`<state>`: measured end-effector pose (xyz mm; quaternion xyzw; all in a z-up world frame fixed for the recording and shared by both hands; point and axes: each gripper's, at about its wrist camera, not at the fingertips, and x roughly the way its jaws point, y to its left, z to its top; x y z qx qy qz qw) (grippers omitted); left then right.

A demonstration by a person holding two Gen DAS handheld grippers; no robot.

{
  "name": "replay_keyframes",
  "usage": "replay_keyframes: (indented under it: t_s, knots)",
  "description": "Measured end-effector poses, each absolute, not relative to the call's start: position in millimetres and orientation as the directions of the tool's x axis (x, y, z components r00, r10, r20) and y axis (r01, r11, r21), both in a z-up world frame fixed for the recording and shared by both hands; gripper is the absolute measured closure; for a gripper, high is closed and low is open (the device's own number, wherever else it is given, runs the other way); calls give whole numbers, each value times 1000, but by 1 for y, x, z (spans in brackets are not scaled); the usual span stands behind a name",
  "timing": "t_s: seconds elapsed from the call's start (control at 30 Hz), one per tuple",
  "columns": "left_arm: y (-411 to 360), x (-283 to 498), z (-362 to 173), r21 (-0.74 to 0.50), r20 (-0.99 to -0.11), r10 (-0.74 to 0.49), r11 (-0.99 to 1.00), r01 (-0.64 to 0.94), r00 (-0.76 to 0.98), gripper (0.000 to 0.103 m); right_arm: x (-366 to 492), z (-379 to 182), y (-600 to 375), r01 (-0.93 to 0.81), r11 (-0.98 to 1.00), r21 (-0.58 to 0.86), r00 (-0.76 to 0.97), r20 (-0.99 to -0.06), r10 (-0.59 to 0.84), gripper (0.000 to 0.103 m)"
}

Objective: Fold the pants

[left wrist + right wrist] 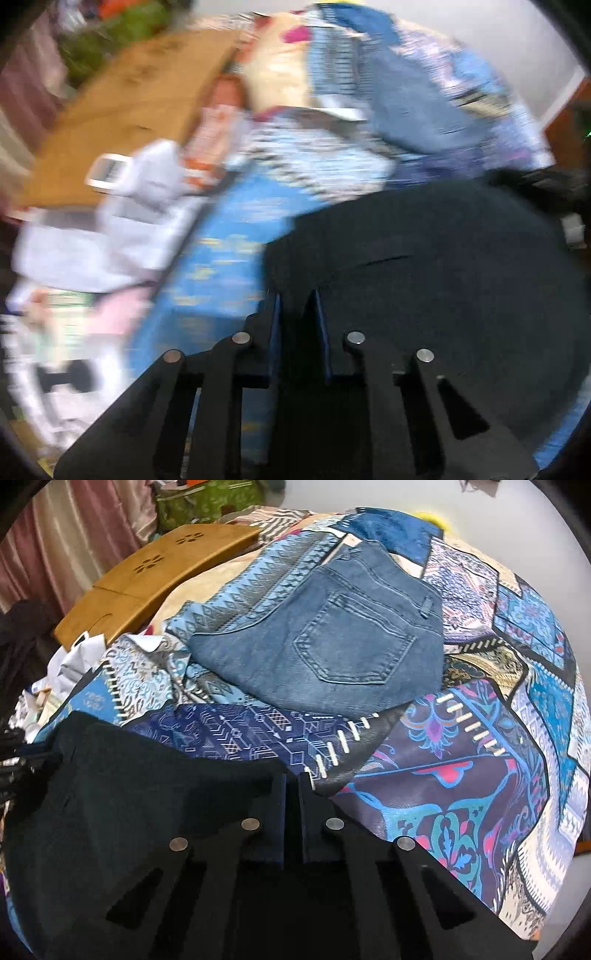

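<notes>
Black pants (pixel 122 790) lie on a patterned blue bedspread (pixel 461 760); they also show in the blurred left wrist view (pixel 424 266). My left gripper (pixel 297 295) is shut on the black fabric at its left edge. My right gripper (pixel 293 777) is shut on the black fabric at its right edge. Folded blue jeans (pixel 332 638) lie farther back on the bed, back pocket up; they also show in the left wrist view (pixel 417 99).
A wooden lap table (pixel 147 579) sits at the back left, also in the left wrist view (pixel 122 122). White clothes and papers (pixel 110 229) are piled to the left. Pink curtains (pixel 74 535) and a green bag (pixel 207 502) stand behind. A white wall (pixel 369 494) is beyond.
</notes>
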<state>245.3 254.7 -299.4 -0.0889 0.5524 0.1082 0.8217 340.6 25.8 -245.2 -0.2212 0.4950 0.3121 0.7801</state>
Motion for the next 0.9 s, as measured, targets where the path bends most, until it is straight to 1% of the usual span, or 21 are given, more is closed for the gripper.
replay_keyframes:
  t_s: [0.03, 0.07, 0.13, 0.2, 0.23, 0.27, 0.3, 0.33, 0.37, 0.5, 0.57, 0.7, 0.9]
  knots:
    - [257, 242, -300, 41, -927, 146, 955, -295, 344, 86, 340, -240, 23, -697, 716, -35, 328, -904, 275, 99]
    - [263, 238, -300, 43, -932, 149, 951, -306, 331, 86, 340, -236, 21, -694, 720, -32, 333, -900, 282, 99]
    - [272, 228, -293, -49, -934, 65, 951, -306, 352, 86, 333, -217, 10, -681, 732, -25, 355, -886, 300, 97]
    - [270, 219, -279, -50, -921, 69, 955, -294, 383, 84, 326, -200, -3, -678, 735, 0, 361, -871, 333, 95]
    - [266, 212, -270, -33, -913, 83, 960, -278, 399, 80, 322, -193, -8, -676, 737, 6, 369, -862, 346, 90]
    - [260, 206, -260, -17, -904, 96, 966, -258, 417, 69, 314, -184, -14, -675, 737, 7, 380, -853, 357, 82]
    - [255, 202, -252, -8, -895, 101, 970, -242, 434, 62, 304, -175, -21, -677, 736, 4, 396, -841, 369, 78]
    - [247, 195, -241, -3, -881, 100, 976, -217, 463, 47, 296, -169, -24, -680, 733, 0, 410, -829, 381, 70]
    - [240, 194, -236, -2, -871, 97, 980, -200, 482, 38, 282, -159, -30, -686, 728, -6, 427, -813, 395, 65]
    - [213, 168, -212, 15, -844, 75, 993, -115, 532, 29, 239, -144, -39, -715, 699, -15, 437, -790, 431, 61]
    - [204, 158, -209, 14, -841, 60, 996, -89, 537, 21, 222, -143, -42, -727, 686, -1, 425, -785, 450, 59]
    - [188, 141, -216, 19, -853, 34, 999, -36, 520, 20, 182, -152, -38, -764, 644, 39, 362, -800, 479, 54]
    - [184, 131, -248, 30, -893, 34, 999, -16, 449, 20, 143, -182, -17, -818, 575, -4, 315, -841, 441, 54]
